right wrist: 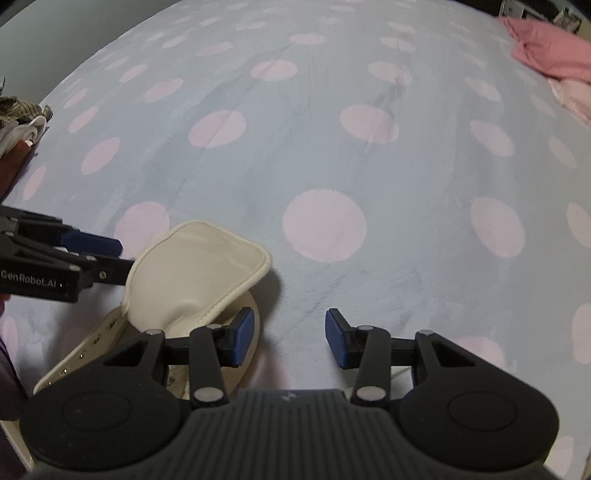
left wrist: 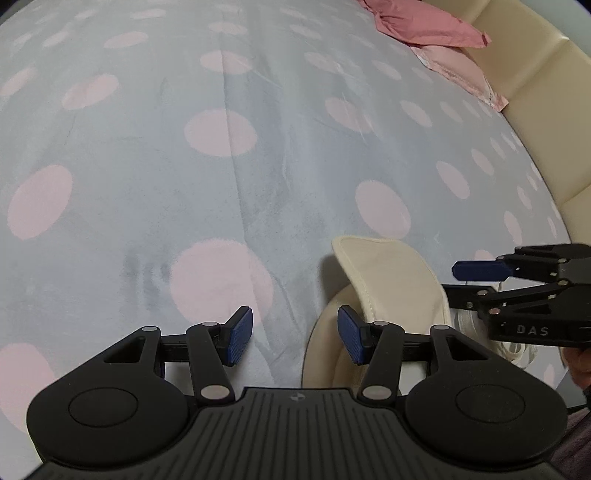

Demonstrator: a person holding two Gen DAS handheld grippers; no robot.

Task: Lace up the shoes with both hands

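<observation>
Shoe (right wrist: 192,280) of cream leather, padded tongue upright, fuzzy dotted blanket (right wrist: 332,147), left gripper (left wrist: 294,339), right gripper (right wrist: 290,338) half-open, empty.

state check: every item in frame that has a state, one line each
left gripper: open, nothing between the pads
right gripper: open, nothing between the pads
shoe: cream, on the bedspread, eyelets in view bare
shoe tongue: flipped up and forward
lace: white, bunched beside the shoe, not threaded as far as shown
bedspread: spread flat, lightly creased
pink cloth: crumpled at the far edge
</observation>
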